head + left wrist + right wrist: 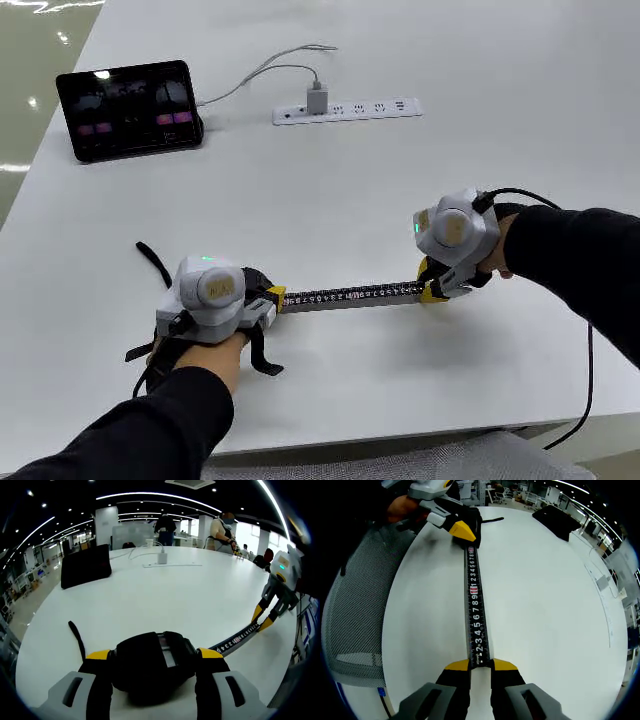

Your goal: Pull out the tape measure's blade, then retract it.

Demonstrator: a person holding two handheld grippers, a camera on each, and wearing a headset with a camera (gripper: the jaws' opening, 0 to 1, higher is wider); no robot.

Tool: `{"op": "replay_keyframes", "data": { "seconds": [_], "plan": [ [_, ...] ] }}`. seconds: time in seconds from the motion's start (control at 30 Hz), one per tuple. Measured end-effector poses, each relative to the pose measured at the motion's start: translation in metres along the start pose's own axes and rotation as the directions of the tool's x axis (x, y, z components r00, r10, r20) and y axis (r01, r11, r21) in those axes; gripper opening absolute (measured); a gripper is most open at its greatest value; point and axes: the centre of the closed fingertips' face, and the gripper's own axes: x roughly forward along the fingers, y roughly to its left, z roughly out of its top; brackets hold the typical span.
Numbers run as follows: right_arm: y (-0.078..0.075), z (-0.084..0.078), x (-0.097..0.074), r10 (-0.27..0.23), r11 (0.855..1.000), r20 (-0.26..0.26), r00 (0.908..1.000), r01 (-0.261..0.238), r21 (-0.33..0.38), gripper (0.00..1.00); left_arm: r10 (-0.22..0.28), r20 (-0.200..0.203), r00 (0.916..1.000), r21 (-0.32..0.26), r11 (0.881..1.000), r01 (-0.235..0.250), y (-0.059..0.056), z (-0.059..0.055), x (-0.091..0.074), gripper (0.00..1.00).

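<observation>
Tape measure case (150, 670), clamped by the left gripper (266, 298), anchors the blade (474, 595), pinched taut by the right gripper (480, 665).

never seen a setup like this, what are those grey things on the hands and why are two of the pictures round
There is no robot here: a person holds a two-jaw gripper in each hand. The square picture comes from a headset camera looking down at the white table. The two round pictures come from fisheye cameras, one riding on each gripper and looking out along its yellow-tipped jaws. The left gripper is clamped around the black tape measure case. The right gripper pinches the end of the blade, which is stretched out between them. Farther back on the table sit a dark tablet and a white power strip with a charger plugged in.
</observation>
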Motion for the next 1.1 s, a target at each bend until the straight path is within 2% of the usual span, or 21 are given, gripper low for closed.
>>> {"op": "replay_keyframes", "data": {
  "seconds": [0.5, 1.1],
  "plan": [
    [-0.0016, 0.0021, 0.0007, -0.006, 1.0, -0.016, 0.9999, 0.006, 0.022, 0.12, -0.001, -0.002, 1.0, -0.001, 1.0, 0.001, -0.0003, -0.0001, 0.0005, 0.62],
    [-0.0015, 0.0069, 0.004, -0.007, 0.999, -0.006, 1.0, 0.007, 0.033, 0.11, -0.005, -0.001, 1.0, -0.001, 1.0, 0.005, 0.0, 0.0004, -0.0003, 0.62]
  ]
}}
